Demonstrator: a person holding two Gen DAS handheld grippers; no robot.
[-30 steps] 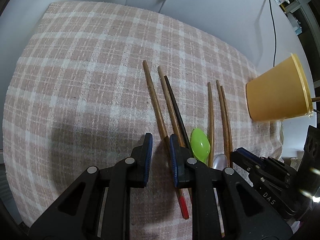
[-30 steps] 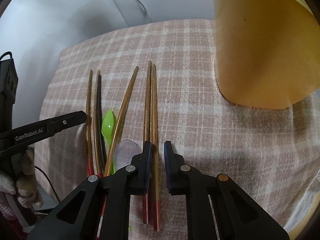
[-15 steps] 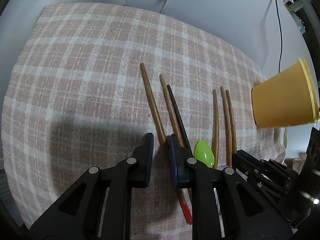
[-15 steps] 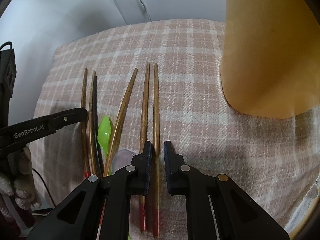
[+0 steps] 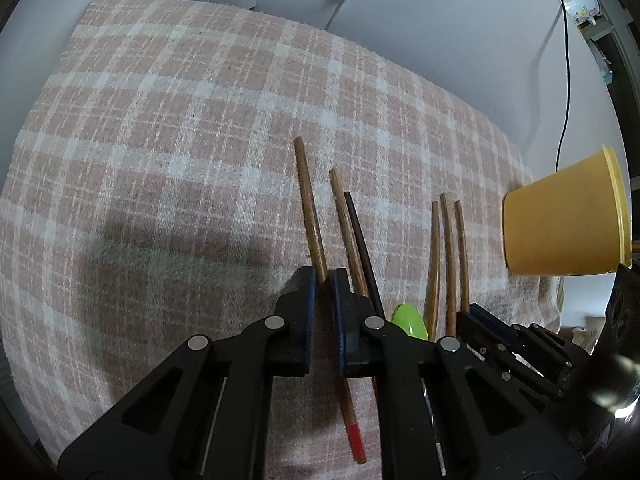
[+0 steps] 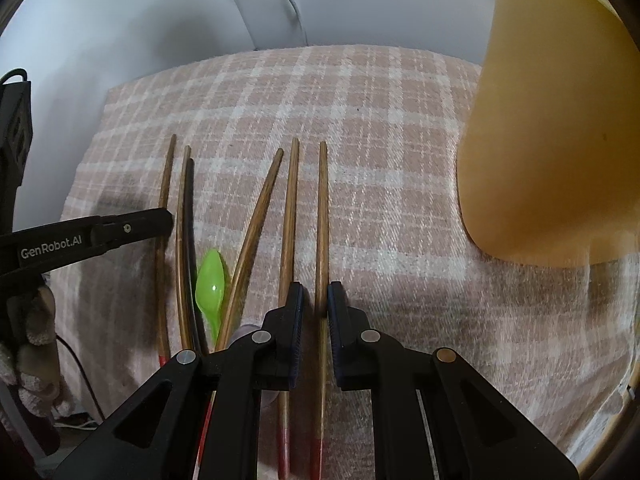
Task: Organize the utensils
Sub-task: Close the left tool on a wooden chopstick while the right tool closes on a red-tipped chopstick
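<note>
Several wooden chopsticks with red ends lie side by side on a pink checked cloth [image 5: 168,128]. My left gripper [image 5: 323,280] stands with its jaws narrowly apart around the leftmost chopstick [image 5: 308,204]. My right gripper [image 6: 315,294] stands the same way around the rightmost chopstick [image 6: 322,216]. A green spoon [image 6: 210,280] lies among the chopsticks and also shows in the left wrist view [image 5: 410,320]. A yellow cup [image 5: 560,232] stands at the right, looming large in the right wrist view [image 6: 552,140].
A clear spoon [image 6: 244,330] lies partly hidden behind my right gripper. A dark chopstick [image 5: 360,240] lies next to the second brown one. A white wall and a cable [image 5: 564,80] are behind the table. The cloth's edge runs close to the cup.
Both grippers have moved forward and down along the chopsticks. Each now has a chopstick between its jaws, and the gaps have narrowed a little.
</note>
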